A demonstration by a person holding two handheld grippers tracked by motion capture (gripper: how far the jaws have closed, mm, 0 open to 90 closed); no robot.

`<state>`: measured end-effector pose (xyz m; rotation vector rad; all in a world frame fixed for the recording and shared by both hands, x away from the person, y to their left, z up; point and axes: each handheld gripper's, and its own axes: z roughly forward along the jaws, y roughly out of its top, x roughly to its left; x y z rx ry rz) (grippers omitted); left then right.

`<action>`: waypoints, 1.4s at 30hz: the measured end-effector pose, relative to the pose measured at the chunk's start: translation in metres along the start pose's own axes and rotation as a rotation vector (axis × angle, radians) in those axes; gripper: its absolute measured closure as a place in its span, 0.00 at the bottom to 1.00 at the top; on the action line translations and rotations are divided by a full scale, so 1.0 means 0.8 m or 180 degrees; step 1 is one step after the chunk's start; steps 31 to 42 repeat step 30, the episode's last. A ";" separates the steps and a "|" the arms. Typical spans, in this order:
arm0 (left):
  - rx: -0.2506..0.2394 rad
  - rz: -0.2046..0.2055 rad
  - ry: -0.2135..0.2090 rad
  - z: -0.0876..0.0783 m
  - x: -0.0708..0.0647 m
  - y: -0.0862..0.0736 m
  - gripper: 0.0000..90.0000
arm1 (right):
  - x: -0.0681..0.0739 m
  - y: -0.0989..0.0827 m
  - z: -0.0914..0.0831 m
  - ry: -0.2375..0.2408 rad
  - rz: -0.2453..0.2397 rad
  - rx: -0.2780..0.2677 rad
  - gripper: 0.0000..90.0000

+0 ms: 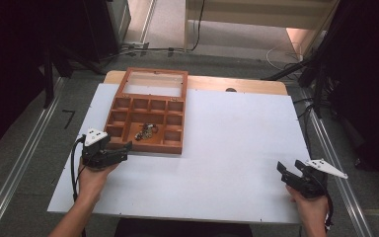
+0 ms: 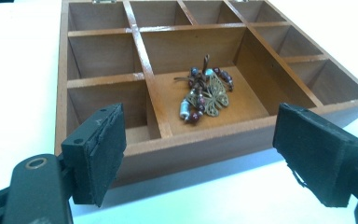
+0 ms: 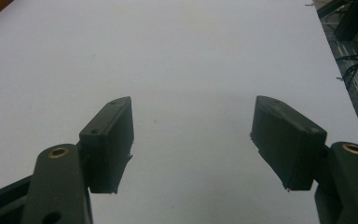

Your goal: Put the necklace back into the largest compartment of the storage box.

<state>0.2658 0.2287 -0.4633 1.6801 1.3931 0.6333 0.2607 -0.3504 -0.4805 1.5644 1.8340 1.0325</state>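
A brown wooden compartment box (image 1: 123, 116) (image 2: 191, 147) stands on the white table, its glass lid (image 1: 154, 83) laid open toward the back. In its large middle compartment lies a beaded piece of jewellery with a brass butterfly (image 1: 146, 132) (image 2: 206, 94). My left gripper (image 1: 125, 148) (image 2: 205, 154) is open, just in front of the box's near left corner, jaws wide apart with nothing between them. At the near right of the table my right gripper (image 1: 290, 168) (image 3: 193, 142) is open too, over bare white tabletop.
The white board (image 1: 237, 143) covers a wooden table (image 1: 246, 85) whose far edge shows behind the box. Metal rails (image 1: 24, 163) run along both sides on the floor. Dark stands and cables (image 1: 321, 74) sit at the far right and far left.
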 end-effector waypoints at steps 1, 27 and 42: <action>0.0004 0.0002 0.0000 -0.001 0.000 -0.001 0.19 | 0.000 0.000 0.000 0.0000 -0.0002 -0.0002 0.31; 0.0133 -0.0085 0.0045 -0.020 0.012 -0.033 0.19 | 0.000 0.000 -0.001 -0.0004 0.0001 -0.0003 0.31; 0.0164 -0.0111 0.0045 -0.023 0.012 -0.041 0.19 | 0.001 0.000 -0.003 -0.0001 0.0006 -0.0018 0.31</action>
